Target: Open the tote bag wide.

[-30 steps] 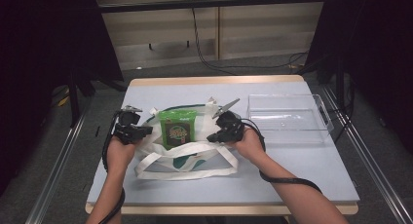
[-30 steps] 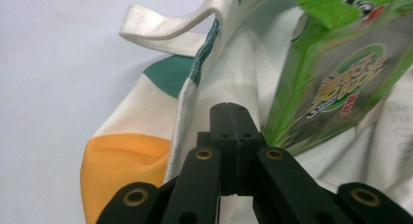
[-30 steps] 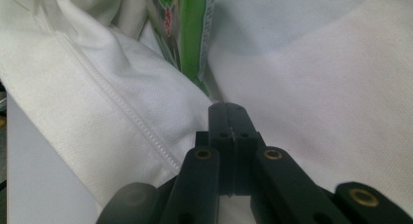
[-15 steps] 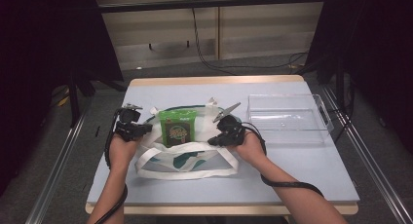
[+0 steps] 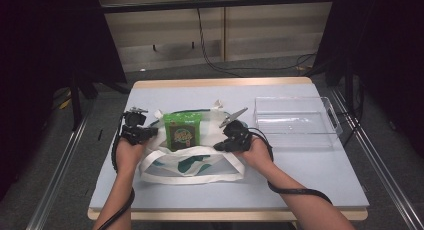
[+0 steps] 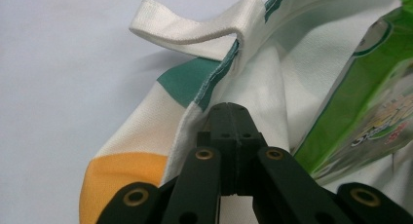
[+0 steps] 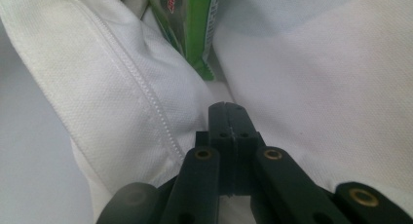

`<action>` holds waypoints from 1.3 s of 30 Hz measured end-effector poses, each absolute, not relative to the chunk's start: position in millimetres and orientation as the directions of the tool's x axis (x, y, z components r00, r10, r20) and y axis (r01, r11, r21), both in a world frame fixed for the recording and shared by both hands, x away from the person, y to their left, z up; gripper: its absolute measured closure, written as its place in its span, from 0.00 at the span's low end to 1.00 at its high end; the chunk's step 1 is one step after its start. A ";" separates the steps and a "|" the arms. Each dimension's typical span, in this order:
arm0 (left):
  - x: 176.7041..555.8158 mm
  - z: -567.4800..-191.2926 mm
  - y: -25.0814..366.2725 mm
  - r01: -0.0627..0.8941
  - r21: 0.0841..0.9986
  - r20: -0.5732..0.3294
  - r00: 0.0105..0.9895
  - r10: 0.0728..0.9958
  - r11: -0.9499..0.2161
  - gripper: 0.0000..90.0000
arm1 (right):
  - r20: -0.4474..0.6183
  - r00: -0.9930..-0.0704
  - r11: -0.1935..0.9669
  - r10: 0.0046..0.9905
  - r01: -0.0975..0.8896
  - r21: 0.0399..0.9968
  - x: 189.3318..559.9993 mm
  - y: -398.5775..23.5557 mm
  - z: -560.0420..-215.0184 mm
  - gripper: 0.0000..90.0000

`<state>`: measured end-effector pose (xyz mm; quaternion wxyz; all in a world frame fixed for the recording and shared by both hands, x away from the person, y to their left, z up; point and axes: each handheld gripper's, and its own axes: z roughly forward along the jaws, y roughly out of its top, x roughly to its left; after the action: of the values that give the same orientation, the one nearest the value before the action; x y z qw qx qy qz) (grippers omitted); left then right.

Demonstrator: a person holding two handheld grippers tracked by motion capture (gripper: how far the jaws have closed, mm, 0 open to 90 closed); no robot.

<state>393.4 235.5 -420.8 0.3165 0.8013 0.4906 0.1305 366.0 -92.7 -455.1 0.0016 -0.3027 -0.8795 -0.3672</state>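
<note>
Table [image 5: 325, 175] with bag [image 5: 192, 165], clear tray [image 5: 295, 121]

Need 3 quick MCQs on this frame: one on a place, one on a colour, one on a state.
1. Where does the clear tray sit?
A. right of the bag
B. inside the bag
C. on the floor

2. What colour is the packet in the tote bag?
A. red
B. green
C. blue

3. How do the left tongs stand?
A. wide open
B. shut at the bag's edge
C. holding the tray

Key: 1 A, the high view shows the tray on the table beside the bag. 2 B, its wrapper is bright green. 3 B, the jaws meet against the fabric.
</note>
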 end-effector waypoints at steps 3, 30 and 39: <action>393.6 -423.7 237.6 0.707 0.633 -0.107 0.482 0.870 -0.314 1.00 | 0.224 -0.816 0.549 0.532 0.534 0.643 365.1 -93.0 -457.3 1.00; 376.7 -414.9 237.2 0.682 0.660 -0.148 0.530 0.835 -0.316 0.86 | 0.242 -0.789 0.523 0.565 0.569 0.635 369.0 -94.3 -455.2 0.89; 364.9 -399.0 226.6 0.657 0.677 -0.141 0.559 0.817 -0.332 0.68 | 0.232 -0.788 0.514 0.570 0.563 0.648 374.6 -98.4 -445.1 0.73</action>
<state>364.9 226.6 -399.0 0.3552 0.8083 0.4558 0.1129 374.6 -98.4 -445.1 -0.0052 -0.3256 -0.8699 -0.3703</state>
